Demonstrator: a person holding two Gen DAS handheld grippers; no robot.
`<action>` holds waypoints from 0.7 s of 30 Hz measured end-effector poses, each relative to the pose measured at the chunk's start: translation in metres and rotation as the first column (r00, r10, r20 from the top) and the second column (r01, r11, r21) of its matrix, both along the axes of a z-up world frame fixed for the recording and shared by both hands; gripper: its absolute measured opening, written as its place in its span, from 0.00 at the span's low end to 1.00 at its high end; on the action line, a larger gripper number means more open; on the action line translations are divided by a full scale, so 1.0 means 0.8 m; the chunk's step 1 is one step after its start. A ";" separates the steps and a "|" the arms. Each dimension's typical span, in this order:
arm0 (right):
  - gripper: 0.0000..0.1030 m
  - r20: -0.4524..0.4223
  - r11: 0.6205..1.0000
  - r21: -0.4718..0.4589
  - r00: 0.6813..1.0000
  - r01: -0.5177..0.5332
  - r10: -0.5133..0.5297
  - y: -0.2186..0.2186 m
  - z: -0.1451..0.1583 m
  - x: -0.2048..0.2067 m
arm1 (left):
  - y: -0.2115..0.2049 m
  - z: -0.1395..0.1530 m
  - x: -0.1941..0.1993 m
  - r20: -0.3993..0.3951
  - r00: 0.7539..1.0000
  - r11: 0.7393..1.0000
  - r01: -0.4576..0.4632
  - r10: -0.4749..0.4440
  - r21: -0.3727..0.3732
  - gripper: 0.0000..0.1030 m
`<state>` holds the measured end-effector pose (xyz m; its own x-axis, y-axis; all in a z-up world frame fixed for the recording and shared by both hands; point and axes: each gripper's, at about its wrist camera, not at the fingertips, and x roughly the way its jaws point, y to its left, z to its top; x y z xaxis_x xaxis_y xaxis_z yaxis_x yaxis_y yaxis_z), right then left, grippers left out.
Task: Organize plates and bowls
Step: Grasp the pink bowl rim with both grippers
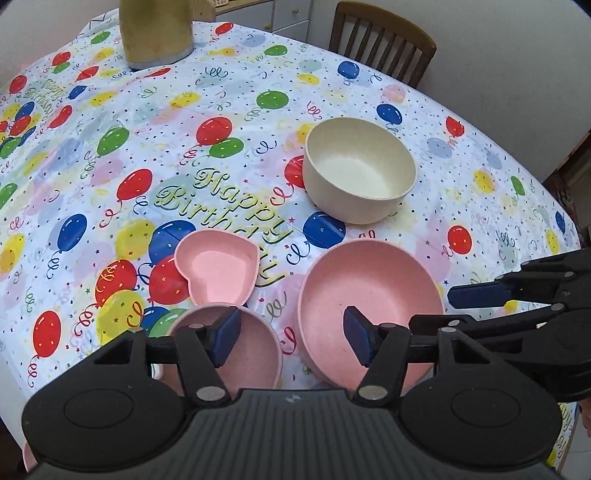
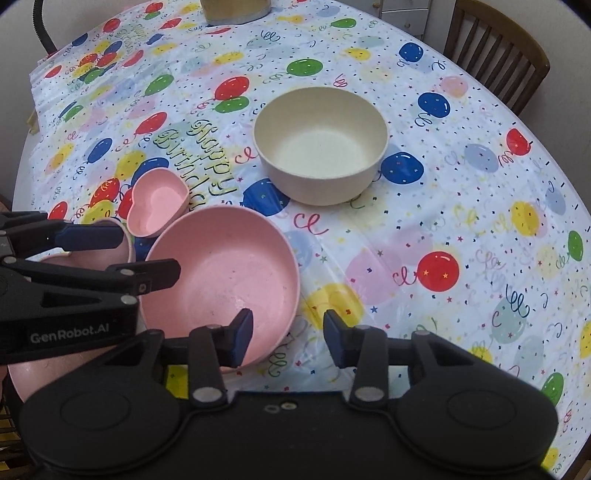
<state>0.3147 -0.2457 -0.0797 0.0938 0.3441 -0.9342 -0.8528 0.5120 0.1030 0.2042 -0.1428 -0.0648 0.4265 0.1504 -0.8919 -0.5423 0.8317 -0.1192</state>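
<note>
While both tools hang steeply over the near edge of the desk [image 1: 155, 122], which wears a balloon-printed birthday cloth, neither has hold of anything. The left tool [image 1: 291, 338] stands partly open: its left pad sits over the inside of a small pink bowl [image 1: 255, 360], and its right pad over the inside of a large pink bowl [image 1: 384, 291], so the gap between the two bowls lies between its fingers. No pad is seen pressing on either rim.

The right tool [image 2: 288, 338] is narrower, about a third open. Its left pad is over the large pink bowl's near-right inner wall and its right pad stands outside that bowl, over the cloth; the rim runs between them, but whether the pads touch it cannot be told.

Just ahead of the left tool, beyond the small bowl and touching or nearly touching its far rim, sits a pink heart-shaped dish [image 1: 218, 269]. Farther ahead of both tools, apart from the pink pieces, stands a cream bowl [image 2: 321, 144], upright and empty. At the far side of the desk is a tan container [image 1: 155, 33], and a wooden chair [image 1: 384, 40] stands behind.
</note>
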 end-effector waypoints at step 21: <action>0.17 -0.025 0.999 0.018 0.999 0.030 -0.030 -0.004 0.001 0.006 | -0.014 -0.014 0.040 -0.074 0.993 0.995 0.095 -0.093 0.036 0.23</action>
<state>0.3193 -0.2486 -0.0791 0.0813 0.3589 -0.9298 -0.8343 0.5349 0.1335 0.2363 -0.1537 -0.0759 0.3748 0.1487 -0.9151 -0.4675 0.8827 -0.0480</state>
